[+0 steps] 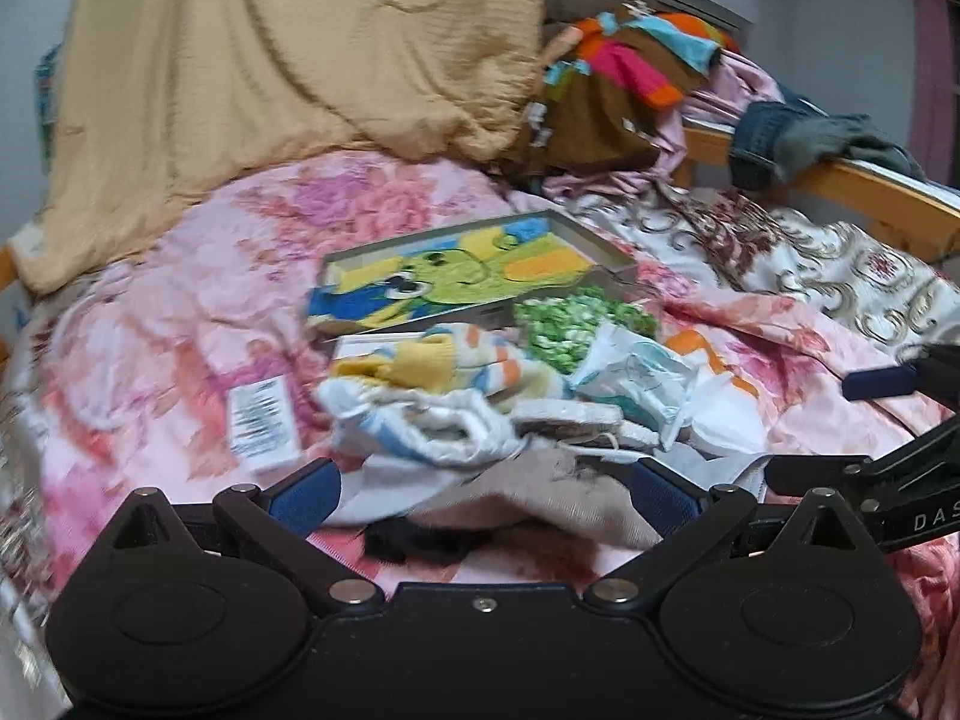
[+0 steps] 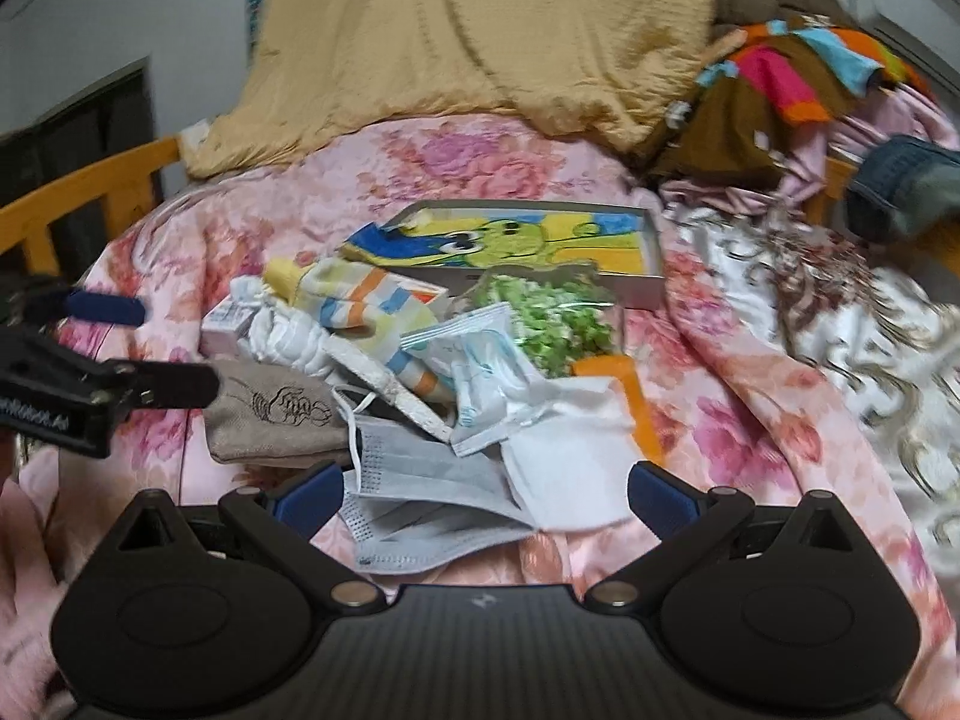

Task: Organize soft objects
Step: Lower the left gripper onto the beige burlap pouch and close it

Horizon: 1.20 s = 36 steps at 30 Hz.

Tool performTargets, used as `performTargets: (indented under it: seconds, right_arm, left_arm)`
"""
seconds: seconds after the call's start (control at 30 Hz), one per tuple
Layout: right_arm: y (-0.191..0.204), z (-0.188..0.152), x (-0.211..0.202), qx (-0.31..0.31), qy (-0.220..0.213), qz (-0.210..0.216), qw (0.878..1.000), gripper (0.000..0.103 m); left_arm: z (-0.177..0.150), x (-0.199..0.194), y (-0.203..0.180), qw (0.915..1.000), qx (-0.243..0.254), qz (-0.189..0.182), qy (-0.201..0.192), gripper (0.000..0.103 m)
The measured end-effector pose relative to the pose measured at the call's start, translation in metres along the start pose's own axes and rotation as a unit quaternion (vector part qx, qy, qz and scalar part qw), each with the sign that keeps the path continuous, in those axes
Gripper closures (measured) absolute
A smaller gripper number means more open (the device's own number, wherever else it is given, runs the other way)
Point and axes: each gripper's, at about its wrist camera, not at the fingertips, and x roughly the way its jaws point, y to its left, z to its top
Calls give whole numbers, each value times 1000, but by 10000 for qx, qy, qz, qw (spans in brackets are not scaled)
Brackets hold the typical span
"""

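Observation:
A heap of soft things lies on a pink floral bedspread [image 1: 150,324]: a striped yellow and orange sock [image 1: 438,366], a green patterned cloth [image 1: 570,318], a packet of face masks [image 1: 636,384], a beige pouch [image 1: 540,498] and white cloth [image 1: 444,426]. A grey box [image 1: 480,276] holds a yellow-green cartoon towel. My left gripper [image 1: 483,495] is open over the beige pouch. In the right wrist view my right gripper [image 2: 486,498] is open over a grey face mask [image 2: 432,480] and white mask [image 2: 570,468]; the pouch [image 2: 270,420], sock [image 2: 372,300] and box [image 2: 540,240] lie beyond.
A tan quilt [image 1: 288,72] is piled at the head of the bed. Colourful clothes [image 1: 630,72] and jeans [image 1: 774,138] hang over the wooden rail [image 1: 882,192] at right. A white patterned blanket [image 1: 840,276] lies at right. A small labelled box [image 1: 264,420] lies left of the heap.

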Motion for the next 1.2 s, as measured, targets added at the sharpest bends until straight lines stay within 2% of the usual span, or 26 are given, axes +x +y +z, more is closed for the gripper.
performTargets:
  seconds: [0.27,0.37,0.57,0.63,0.83,0.93,1.1,1.2]
  right_arm:
    - [3,2,30,-604,212,659,9958,1]
    - [9,0,41,-879,306,780,9926,2]
    - [16,-5,55,-1069,470,884,9892,5]
    - [18,-7,58,-1124,504,903,9883,6]
    - [27,-11,68,-1385,586,822,9852,10]
    - [29,-14,73,-1420,721,766,9843,12]
    - [26,-15,77,-1366,811,699,9848,13]
    - [21,-14,80,-1238,902,631,9862,13]
  left_arm:
    - [0,37,2,9978,108,-598,283,1]
    - [-4,46,5,9966,28,-699,434,6]
    - [-9,59,4,9931,-18,-964,670,18]
    - [-10,63,2,9920,-24,-1029,733,26]
    - [-16,73,4,9885,-183,-1019,1101,32]
    - [-18,73,6,9865,-305,-1037,1229,32]
    - [-20,74,3,9855,-234,-1008,1346,32]
    - [-21,81,3,9841,-291,-1030,1417,26]
